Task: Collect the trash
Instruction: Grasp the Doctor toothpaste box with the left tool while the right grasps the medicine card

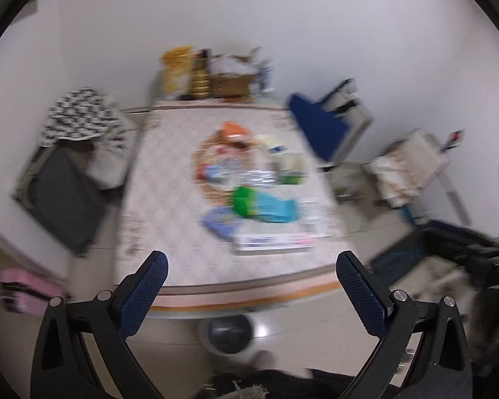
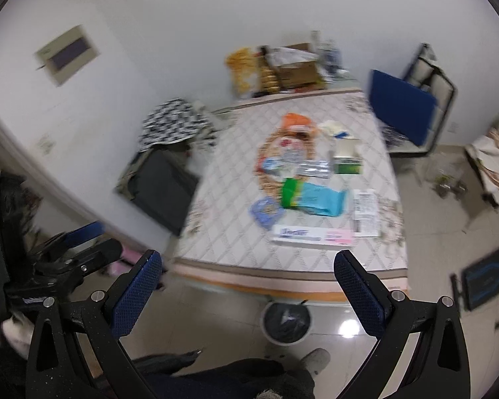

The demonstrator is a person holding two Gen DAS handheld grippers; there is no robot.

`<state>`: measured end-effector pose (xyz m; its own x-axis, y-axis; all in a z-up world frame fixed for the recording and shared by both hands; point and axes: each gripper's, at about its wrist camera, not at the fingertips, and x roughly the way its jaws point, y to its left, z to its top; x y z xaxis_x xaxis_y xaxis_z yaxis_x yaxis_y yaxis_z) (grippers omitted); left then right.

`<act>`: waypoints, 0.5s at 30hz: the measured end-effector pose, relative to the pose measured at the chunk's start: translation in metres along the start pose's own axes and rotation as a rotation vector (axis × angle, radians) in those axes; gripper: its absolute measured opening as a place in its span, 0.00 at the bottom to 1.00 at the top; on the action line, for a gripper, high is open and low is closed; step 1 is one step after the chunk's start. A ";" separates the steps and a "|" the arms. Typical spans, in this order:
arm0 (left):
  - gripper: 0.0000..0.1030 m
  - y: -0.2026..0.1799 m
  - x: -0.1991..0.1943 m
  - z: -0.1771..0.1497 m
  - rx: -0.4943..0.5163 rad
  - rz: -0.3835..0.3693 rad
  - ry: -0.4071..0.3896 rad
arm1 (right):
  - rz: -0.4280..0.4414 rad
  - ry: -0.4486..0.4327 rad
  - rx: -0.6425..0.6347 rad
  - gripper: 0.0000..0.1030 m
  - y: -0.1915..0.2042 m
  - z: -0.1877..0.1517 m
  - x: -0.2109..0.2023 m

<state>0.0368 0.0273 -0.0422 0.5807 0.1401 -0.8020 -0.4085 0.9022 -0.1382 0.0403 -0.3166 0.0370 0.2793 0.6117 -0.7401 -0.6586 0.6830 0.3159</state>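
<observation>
Trash lies scattered on a quilted white mattress (image 1: pixel 169 199) (image 2: pixel 229 212): a green-and-blue bag (image 1: pixel 266 204) (image 2: pixel 311 196), a long white box (image 1: pixel 276 242) (image 2: pixel 311 234), an orange wrapper (image 1: pixel 233 129) (image 2: pixel 294 121), a silver foil pack (image 1: pixel 256 178) (image 2: pixel 314 168) and a green box (image 2: pixel 347 168). A round bin with a black liner (image 1: pixel 229 332) (image 2: pixel 286 322) stands on the floor at the mattress's near edge. My left gripper (image 1: pixel 249 266) and right gripper (image 2: pixel 248 264) are open and empty, held above the near edge. Both views are blurred.
A dark suitcase (image 1: pixel 63 199) (image 2: pixel 163 186) and a checkered cloth (image 1: pixel 80 113) lie left of the mattress. Boxes and bags (image 1: pixel 216 73) (image 2: pixel 276 66) stand at its far end. A blue folding chair (image 1: pixel 322 126) (image 2: pixel 402 113) is on the right. The left gripper shows in the right wrist view (image 2: pixel 73 249).
</observation>
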 end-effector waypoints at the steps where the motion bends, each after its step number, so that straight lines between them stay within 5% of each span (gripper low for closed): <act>1: 1.00 0.003 0.014 0.002 -0.005 0.037 0.015 | -0.040 0.002 0.023 1.00 -0.007 0.002 0.009; 5: 1.00 0.016 0.090 0.006 -0.080 0.122 0.123 | -0.178 0.059 0.117 1.00 -0.049 0.011 0.059; 15: 1.00 0.005 0.290 -0.020 -0.505 0.147 0.520 | -0.375 0.308 0.286 1.00 -0.223 0.026 0.238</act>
<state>0.1891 0.0646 -0.2867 0.1373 -0.0793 -0.9873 -0.8038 0.5735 -0.1578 0.2720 -0.3130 -0.1937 0.2130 0.1907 -0.9583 -0.3254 0.9386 0.1145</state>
